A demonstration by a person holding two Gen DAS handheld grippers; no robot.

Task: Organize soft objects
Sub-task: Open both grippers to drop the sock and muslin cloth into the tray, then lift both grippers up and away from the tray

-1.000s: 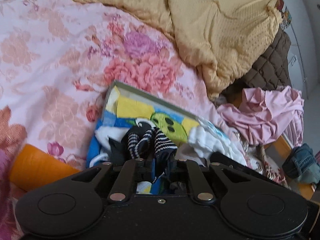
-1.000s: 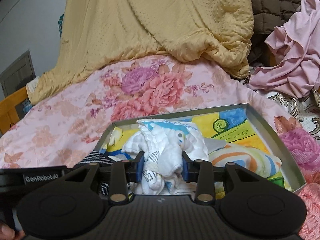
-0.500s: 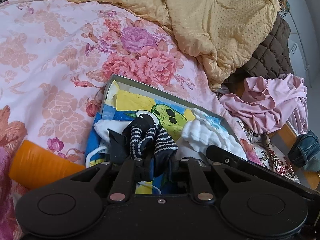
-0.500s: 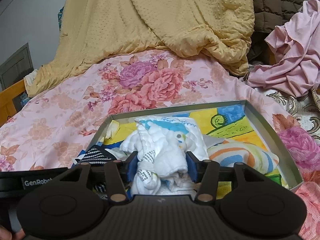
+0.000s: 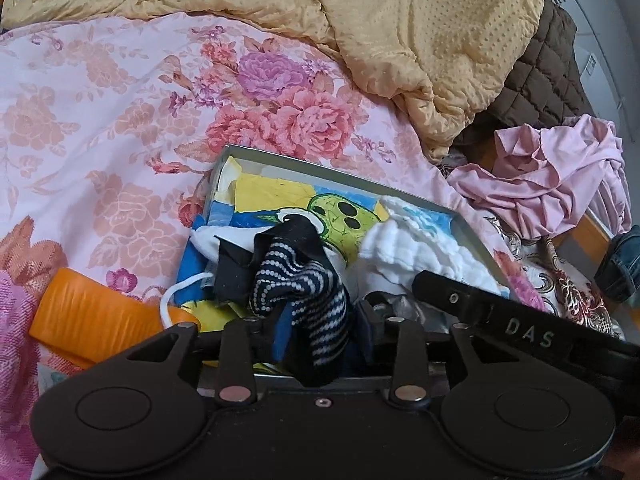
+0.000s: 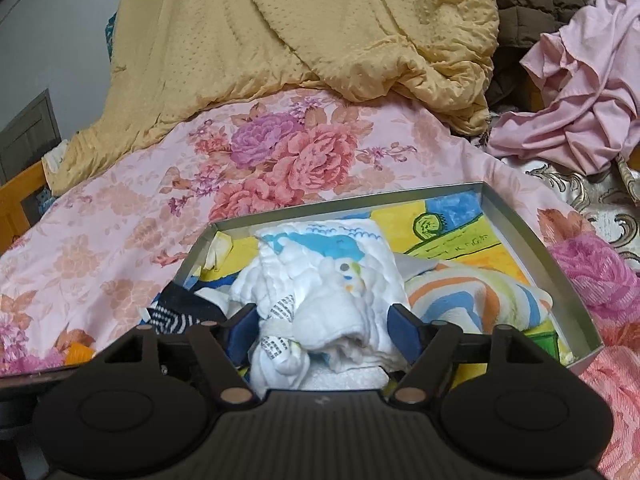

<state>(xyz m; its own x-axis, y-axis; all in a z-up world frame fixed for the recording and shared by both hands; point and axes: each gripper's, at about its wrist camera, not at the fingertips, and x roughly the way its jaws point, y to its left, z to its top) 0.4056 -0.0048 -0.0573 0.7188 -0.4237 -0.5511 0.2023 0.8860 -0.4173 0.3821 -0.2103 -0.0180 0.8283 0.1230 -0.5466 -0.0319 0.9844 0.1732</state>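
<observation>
A shallow metal tray (image 5: 320,166) (image 6: 340,204) with a bright cartoon lining lies on the flowered bedspread. A dark blue-and-white striped sock (image 5: 296,284) (image 6: 172,316) droops between the jaws of my left gripper (image 5: 322,328), which are opening; the pads no longer squeeze it. A white quilted cloth with blue print (image 6: 332,276) (image 5: 416,248) rests in the tray between the jaws of my right gripper (image 6: 324,328), which are also opening and stand wide on either side of it. A rolled pastel striped towel (image 6: 472,292) lies in the tray's right half.
A yellow quilt (image 6: 320,32) is heaped behind the tray, with a brown padded jacket (image 5: 544,76) and a crumpled pink garment (image 5: 552,176) to the right. An orange roll (image 5: 96,312) lies left of the tray. Denim (image 5: 620,264) shows at the right edge.
Both pairs of jaws have widened. The left has let the striped sock go slack and the right has let go of the white cloth, which has settled into the tray.
</observation>
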